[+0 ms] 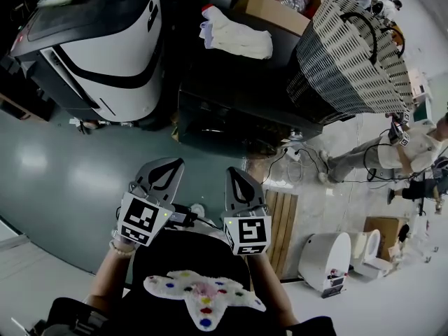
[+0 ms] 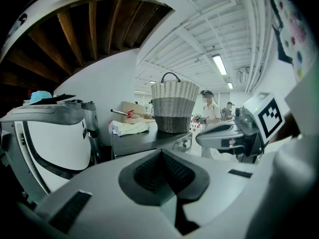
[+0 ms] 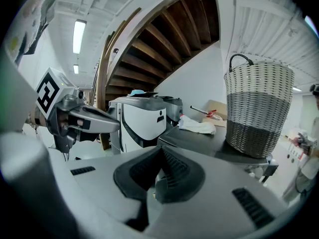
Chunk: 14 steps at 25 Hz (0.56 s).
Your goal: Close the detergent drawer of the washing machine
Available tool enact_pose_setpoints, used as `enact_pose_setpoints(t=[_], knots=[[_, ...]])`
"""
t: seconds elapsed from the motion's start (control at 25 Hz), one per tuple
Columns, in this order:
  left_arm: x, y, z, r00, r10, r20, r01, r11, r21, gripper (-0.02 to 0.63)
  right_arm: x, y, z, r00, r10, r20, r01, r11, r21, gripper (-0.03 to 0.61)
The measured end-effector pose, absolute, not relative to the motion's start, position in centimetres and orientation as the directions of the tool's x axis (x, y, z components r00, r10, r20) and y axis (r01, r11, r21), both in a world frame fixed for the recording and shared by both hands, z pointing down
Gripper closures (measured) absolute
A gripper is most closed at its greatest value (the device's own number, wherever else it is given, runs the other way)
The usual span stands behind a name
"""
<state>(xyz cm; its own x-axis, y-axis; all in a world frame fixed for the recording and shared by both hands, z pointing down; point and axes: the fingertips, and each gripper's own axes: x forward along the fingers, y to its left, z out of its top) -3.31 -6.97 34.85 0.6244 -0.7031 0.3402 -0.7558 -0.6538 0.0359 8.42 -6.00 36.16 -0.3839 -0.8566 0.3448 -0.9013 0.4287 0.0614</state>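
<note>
Now: left claw [image 1: 166, 168] and right claw [image 1: 238, 178] both pinched narrow, empty. Washing machine [image 1: 231, 121] lies ahead, upper centre of frame, well apart. Detergent drawer not discernible. Right claw sits squarer to its front.

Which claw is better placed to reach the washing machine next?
Right, likely: the right claw faces the washing machine squarely; the left claw sits off its left corner. Both are shut, empty. Drawer unclear.
</note>
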Motion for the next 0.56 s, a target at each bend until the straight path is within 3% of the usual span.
enact_pose_setpoints(t=[0.56], knots=[[-3.52,-7.00,35.14,0.623,-0.702,0.345,-0.757,-0.653,0.038,0.603,8.07,-5.67,36.92,-0.384,-0.847,0.367,-0.897,0.437,0.071,0.575]])
